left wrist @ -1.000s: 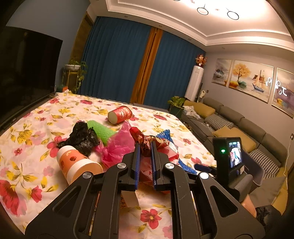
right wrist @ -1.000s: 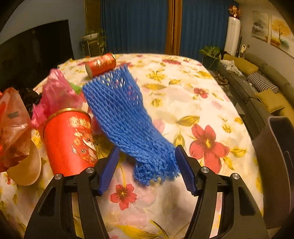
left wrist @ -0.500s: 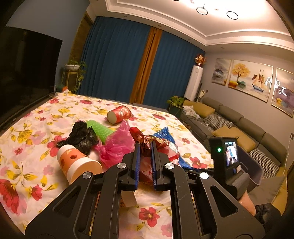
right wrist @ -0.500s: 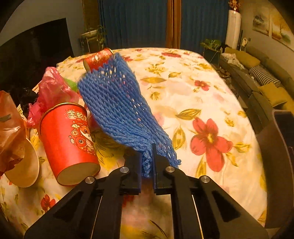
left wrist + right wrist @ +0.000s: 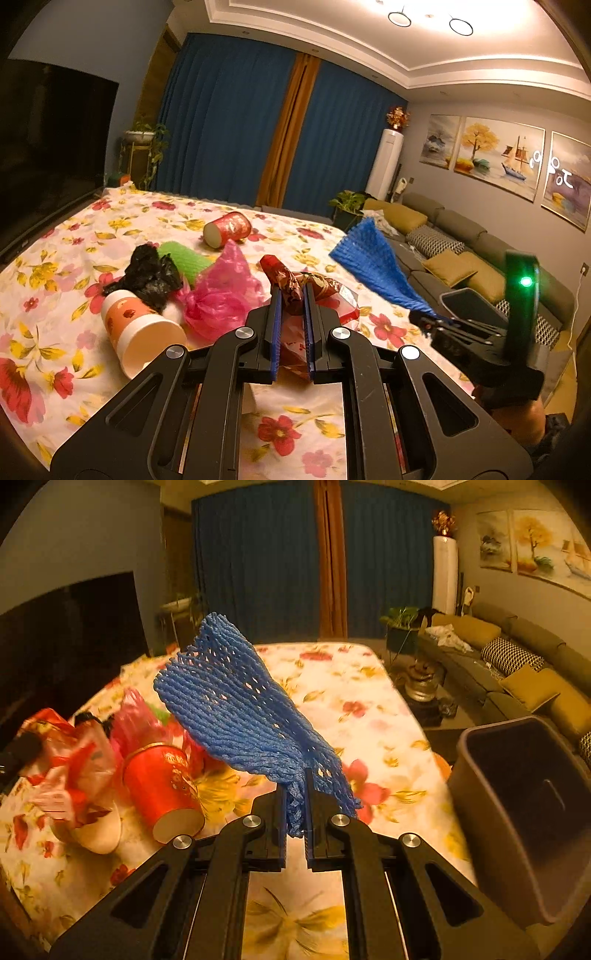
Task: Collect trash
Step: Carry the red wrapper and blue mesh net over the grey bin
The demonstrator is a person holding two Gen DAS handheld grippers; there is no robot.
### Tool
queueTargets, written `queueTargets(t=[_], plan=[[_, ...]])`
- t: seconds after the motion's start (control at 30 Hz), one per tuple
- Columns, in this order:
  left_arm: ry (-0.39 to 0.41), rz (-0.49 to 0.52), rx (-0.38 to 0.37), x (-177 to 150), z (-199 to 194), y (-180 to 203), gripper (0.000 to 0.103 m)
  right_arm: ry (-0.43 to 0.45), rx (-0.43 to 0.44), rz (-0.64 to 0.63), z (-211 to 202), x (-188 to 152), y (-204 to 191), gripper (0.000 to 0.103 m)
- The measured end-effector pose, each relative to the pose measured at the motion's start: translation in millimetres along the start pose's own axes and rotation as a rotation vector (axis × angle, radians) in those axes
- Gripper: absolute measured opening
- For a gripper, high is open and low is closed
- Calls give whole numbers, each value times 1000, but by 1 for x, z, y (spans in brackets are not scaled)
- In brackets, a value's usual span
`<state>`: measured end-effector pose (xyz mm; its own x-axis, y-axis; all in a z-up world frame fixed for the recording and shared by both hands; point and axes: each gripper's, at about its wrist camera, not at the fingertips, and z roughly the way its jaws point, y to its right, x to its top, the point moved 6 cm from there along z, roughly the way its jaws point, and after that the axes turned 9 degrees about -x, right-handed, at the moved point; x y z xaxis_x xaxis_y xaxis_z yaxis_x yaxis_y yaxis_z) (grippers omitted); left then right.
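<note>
My right gripper [image 5: 294,805] is shut on a blue foam net sleeve [image 5: 236,709] and holds it lifted above the floral table [image 5: 354,701]; the sleeve also shows in the left wrist view [image 5: 376,266]. My left gripper [image 5: 292,306] is shut on a red-and-clear crinkled plastic wrapper [image 5: 295,284], held over the table [image 5: 55,258]. A dark trash bin [image 5: 524,805] stands at the table's right edge.
On the table lie a pink plastic bag [image 5: 218,291], a black bag [image 5: 151,277], a green net sleeve [image 5: 184,258], an orange-white paper cup [image 5: 140,336], a far red cup [image 5: 227,229] and a near red cup [image 5: 162,790]. A sofa [image 5: 461,243] runs along the right.
My right gripper closed on the blue net sleeve and lifted it off the table, swinging right toward the bin. My left gripper stayed shut on the wrapper, nearly still.
</note>
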<state>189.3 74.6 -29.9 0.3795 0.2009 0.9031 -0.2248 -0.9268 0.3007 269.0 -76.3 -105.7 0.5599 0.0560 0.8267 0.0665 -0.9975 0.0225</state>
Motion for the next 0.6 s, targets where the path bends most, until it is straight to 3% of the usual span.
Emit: queueTargets(t=[0.3,0.6], plan=[[14,68,-54,10,5,47,10,65,-13,48,-32,4,36,8],[-4,128,-145,12,30,105,10,119,-89,105,-60,6,92,8]])
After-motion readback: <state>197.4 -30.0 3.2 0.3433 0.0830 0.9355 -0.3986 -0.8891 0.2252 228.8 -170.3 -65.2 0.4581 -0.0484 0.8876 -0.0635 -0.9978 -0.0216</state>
